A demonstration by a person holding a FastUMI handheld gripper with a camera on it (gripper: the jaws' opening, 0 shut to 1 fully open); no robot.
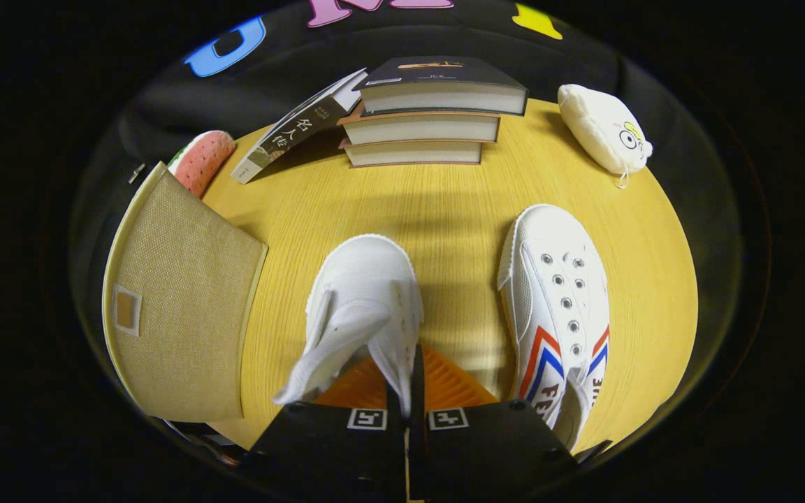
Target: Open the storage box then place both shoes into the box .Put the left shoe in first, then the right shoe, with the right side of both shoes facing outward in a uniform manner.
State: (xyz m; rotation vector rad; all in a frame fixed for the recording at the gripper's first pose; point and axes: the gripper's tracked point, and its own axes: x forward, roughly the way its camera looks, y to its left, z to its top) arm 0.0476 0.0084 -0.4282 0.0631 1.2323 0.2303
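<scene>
While the tool [413, 391] is clenched on the collar edge of the near shoe [364, 307], both fingers pressing a thin fold of its white canvas, that shoe hangs just ahead of the fingers with its toe pointing away, toward the stack of 3 books [430, 112]; its long axis runs almost in line with the fingers. Beside it, to the right, the second shoe [560, 307] lies flat on the surface [444, 202], roughly parallel, toe also away, striped side panels showing near its heel; which shoe is left and which right cannot be told for certain from this angle. To the left of the tool lies the storage box [179, 307], a beige fabric panel with a small tag, near the held shoe but apart from it; whether this panel is the lid or an open flap cannot be told. Judged from this layout, the coming move is a sideways carry to the left, with the shoe turned so its right side faces outward. A leaning book [298, 133], a red cushion [201, 161] and a white pouch [605, 129] sit beyond, well clear of that path.
</scene>
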